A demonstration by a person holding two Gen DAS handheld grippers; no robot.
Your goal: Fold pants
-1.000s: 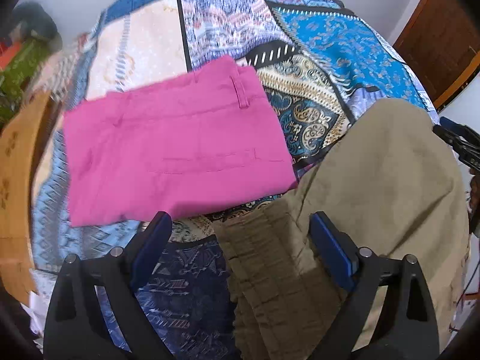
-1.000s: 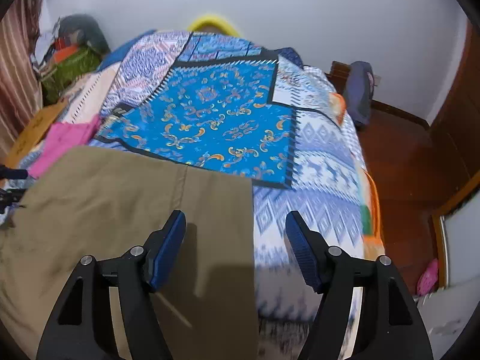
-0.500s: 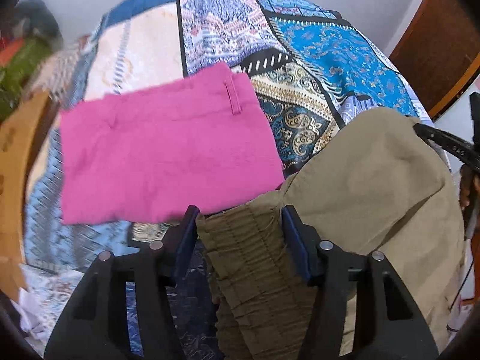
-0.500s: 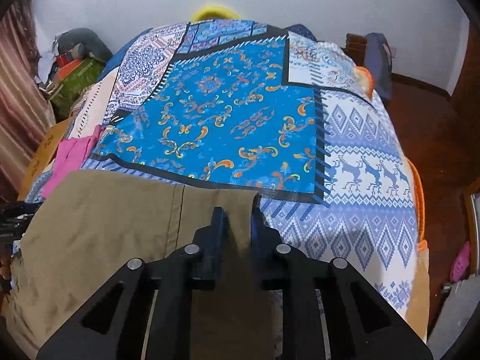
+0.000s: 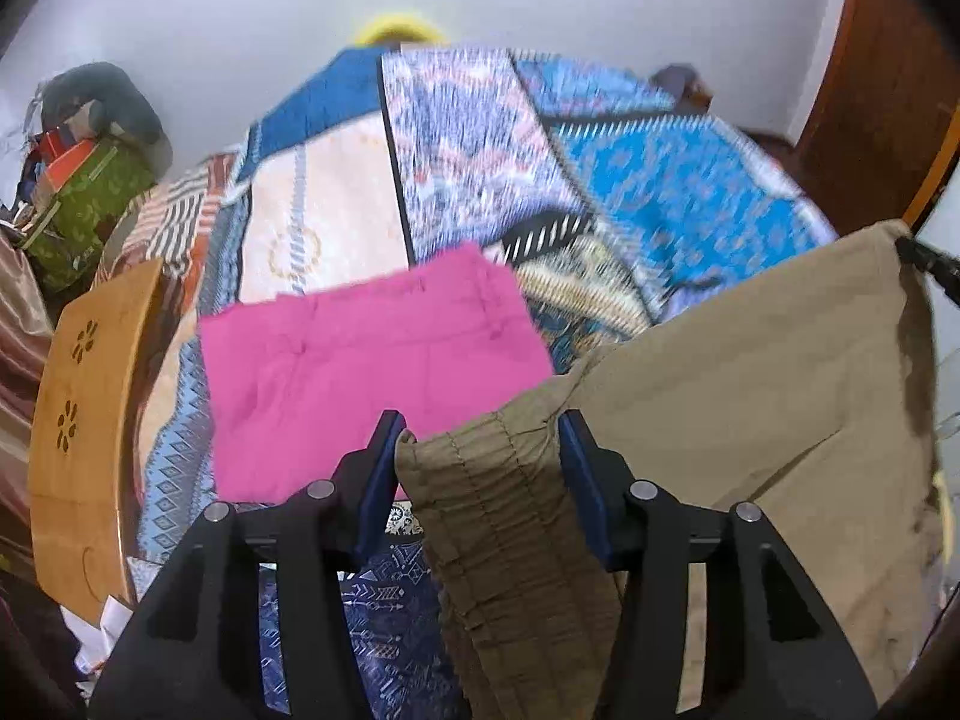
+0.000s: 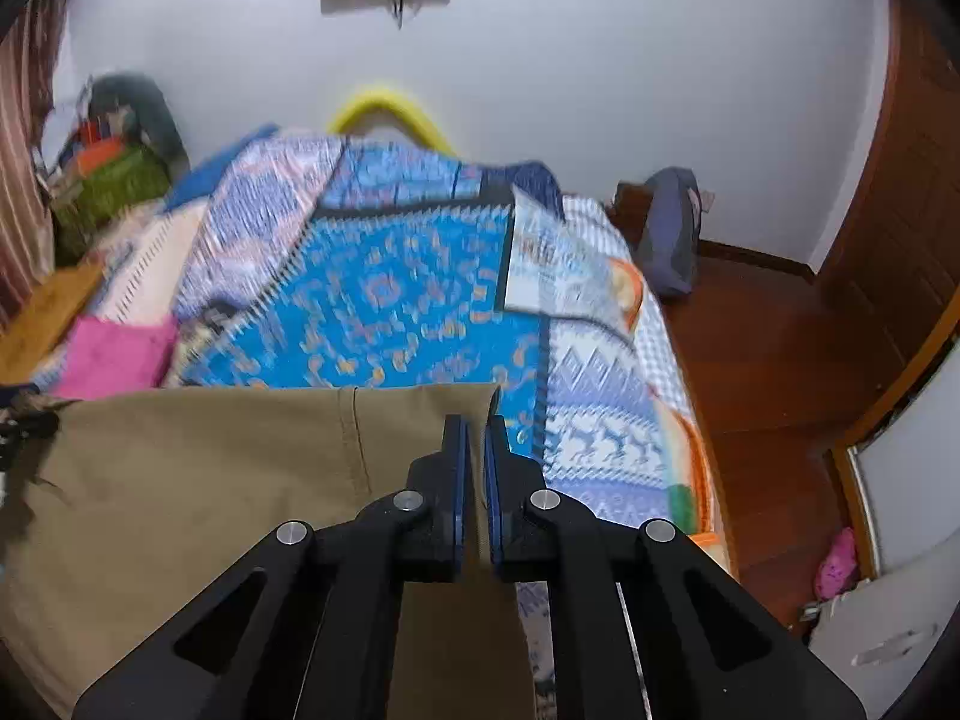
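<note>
Olive-khaki pants (image 5: 750, 396) hang lifted above the patchwork bed, held at both ends. My left gripper (image 5: 480, 438) is shut on their gathered elastic waistband (image 5: 510, 516). My right gripper (image 6: 476, 438) is shut on the hem end of the khaki pants (image 6: 240, 480), near their right corner; its tip shows in the left wrist view (image 5: 924, 258) at the far right. The cloth stretches between the two grippers.
Folded pink pants (image 5: 372, 366) lie on the patchwork bedspread (image 6: 390, 300), left of the khaki pair. A wooden board (image 5: 78, 432) stands at the bed's left edge. Green bags (image 5: 84, 204) sit in the far left corner. Wooden floor (image 6: 780, 396) and a door are to the right.
Both grippers closed on the khaki pants, left on the waistband, right on the hem, then lifted them off the bed. The views tilted upward toward the wall.
</note>
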